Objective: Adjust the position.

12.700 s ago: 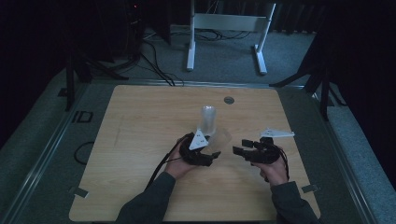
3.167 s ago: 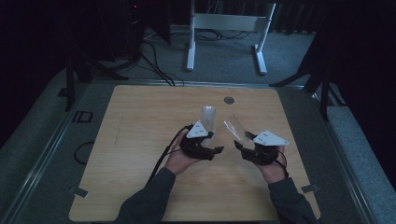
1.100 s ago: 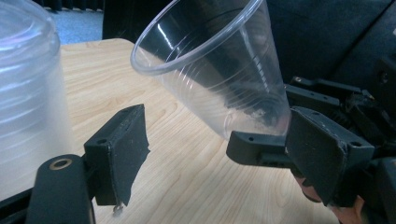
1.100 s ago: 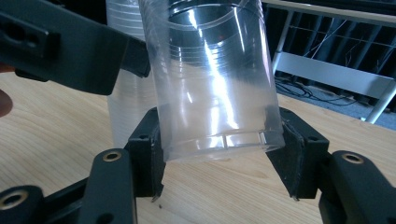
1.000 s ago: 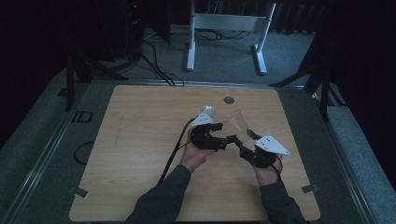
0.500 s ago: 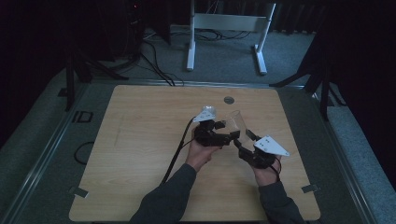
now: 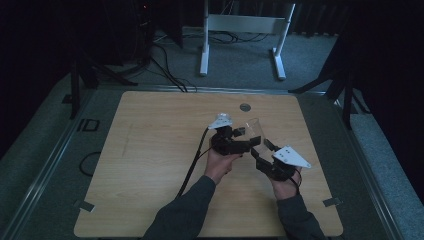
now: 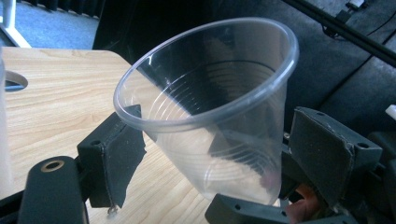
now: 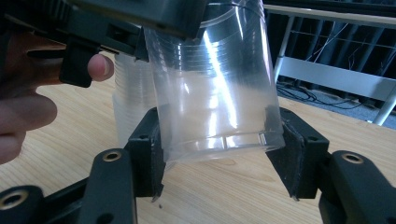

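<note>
High view: wooden table (image 7: 150, 150), person's two forearms come in from the bottom, both grippers meet right of table centre around one clear plastic cup (image 7: 255, 131) held above the tabletop. Left gripper (image 7: 245, 142) sits just left of the cup; right gripper (image 7: 262, 150) comes from lower right, grey three-cornered plate (image 7: 291, 156) on top. Left gripper view: cup (image 8: 215, 116) tilted, mouth up and toward camera, lying between the two black jaws; jaws spread wide, left pad near the cup wall, right pad clearly apart from it, so no grip here. Right gripper view: cup's base (image 9: 219, 135) sits between the right gripper's jaws, both pads pressed on the lower wall, closed on it. Left gripper's body overlaps the cup's upper part there, fingers (image 9: 98, 65) of the left hand beside it. Stack of clear cups (image 9: 133, 102) stands on the table just behind. Small round hole (image 7: 245, 107) in the table near the far edge.
</note>
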Motion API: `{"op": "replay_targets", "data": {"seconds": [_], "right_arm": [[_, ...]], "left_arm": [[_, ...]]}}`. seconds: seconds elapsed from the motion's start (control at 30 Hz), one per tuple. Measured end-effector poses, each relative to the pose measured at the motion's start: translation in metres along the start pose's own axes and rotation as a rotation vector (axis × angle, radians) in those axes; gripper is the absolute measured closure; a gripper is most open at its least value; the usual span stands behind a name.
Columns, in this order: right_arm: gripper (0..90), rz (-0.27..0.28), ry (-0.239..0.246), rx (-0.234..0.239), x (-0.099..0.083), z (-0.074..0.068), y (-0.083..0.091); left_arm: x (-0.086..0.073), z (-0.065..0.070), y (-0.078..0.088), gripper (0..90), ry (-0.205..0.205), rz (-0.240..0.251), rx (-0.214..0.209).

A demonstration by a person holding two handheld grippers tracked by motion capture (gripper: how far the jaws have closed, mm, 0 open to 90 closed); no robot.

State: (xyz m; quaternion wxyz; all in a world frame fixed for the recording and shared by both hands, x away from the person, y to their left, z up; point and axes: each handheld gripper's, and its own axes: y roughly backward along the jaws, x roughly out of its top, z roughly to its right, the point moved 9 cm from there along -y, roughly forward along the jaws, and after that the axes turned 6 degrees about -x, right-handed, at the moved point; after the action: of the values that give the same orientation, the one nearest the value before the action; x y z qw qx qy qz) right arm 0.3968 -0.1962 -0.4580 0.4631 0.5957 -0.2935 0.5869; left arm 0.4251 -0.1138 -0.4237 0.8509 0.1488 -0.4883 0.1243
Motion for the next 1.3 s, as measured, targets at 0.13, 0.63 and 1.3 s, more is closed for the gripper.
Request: {"op": "replay_targets", "data": {"seconds": [0.13,0.63,1.3], "right_arm": [[42.3,-0.001,-0.002,0.0,-0.0006,-0.0001,-0.0002],[42.1,-0.003,-0.009,-0.001,-0.0019,0.0018,-0.0005],[40.8,-0.012,-0.006,0.014,-0.0031,0.0012,-0.0021]], "left_arm": [[0.0011,-0.0006,-0.002,18.3,0.022,0.013,-0.008],[0.0035,0.0009,-0.0043,26.3,0.032,0.051,-0.005],[0.0031,0.0034,-0.0034,29.4,0.004,0.056,0.0]]}}
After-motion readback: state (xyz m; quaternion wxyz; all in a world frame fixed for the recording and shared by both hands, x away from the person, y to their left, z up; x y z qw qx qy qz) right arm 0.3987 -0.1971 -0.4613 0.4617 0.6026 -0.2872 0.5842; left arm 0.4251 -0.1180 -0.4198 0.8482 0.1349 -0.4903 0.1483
